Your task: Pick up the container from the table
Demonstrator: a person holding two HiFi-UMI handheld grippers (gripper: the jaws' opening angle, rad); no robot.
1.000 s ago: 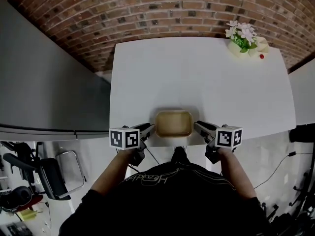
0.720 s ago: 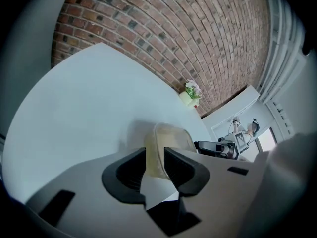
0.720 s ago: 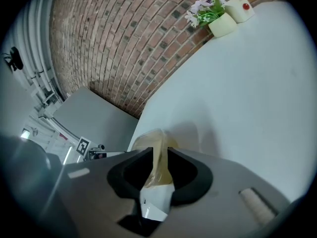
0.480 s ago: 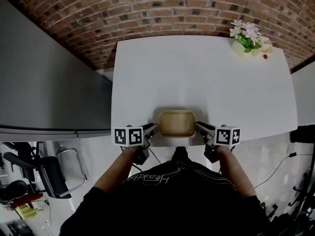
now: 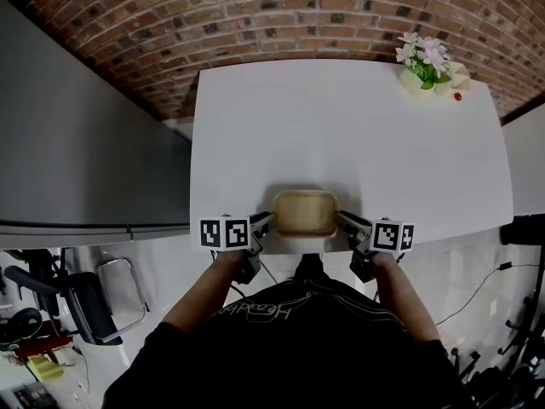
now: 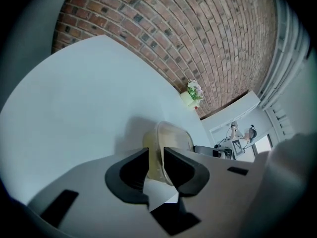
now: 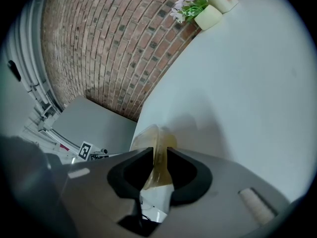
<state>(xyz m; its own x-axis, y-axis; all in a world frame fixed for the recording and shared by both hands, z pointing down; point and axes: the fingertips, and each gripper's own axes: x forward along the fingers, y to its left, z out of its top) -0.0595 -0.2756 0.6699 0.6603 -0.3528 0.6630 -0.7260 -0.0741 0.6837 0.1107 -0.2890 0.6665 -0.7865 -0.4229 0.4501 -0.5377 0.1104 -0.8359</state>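
A shallow tan container [image 5: 305, 212] sits at the near edge of the white table [image 5: 341, 118]. My left gripper [image 5: 268, 221] is at its left end and my right gripper [image 5: 341, 220] at its right end. In the left gripper view the container's thin rim [image 6: 173, 135] runs between the two black jaws of the left gripper [image 6: 156, 158], which are closed on it. The right gripper view shows the same: the rim [image 7: 150, 134] is pinched between the jaws of the right gripper [image 7: 159, 158]. The container's underside is hidden.
A small pot of flowers [image 5: 423, 58] and a cream block with a red dot [image 5: 456, 88] stand at the table's far right corner. A brick floor [image 5: 281, 15] lies beyond the table, a grey surface [image 5: 68, 143] to its left. Chairs and cables clutter the floor near me.
Both grippers have moved inward along the table's near edge and closed on the two ends of the container. The container has stayed in place.
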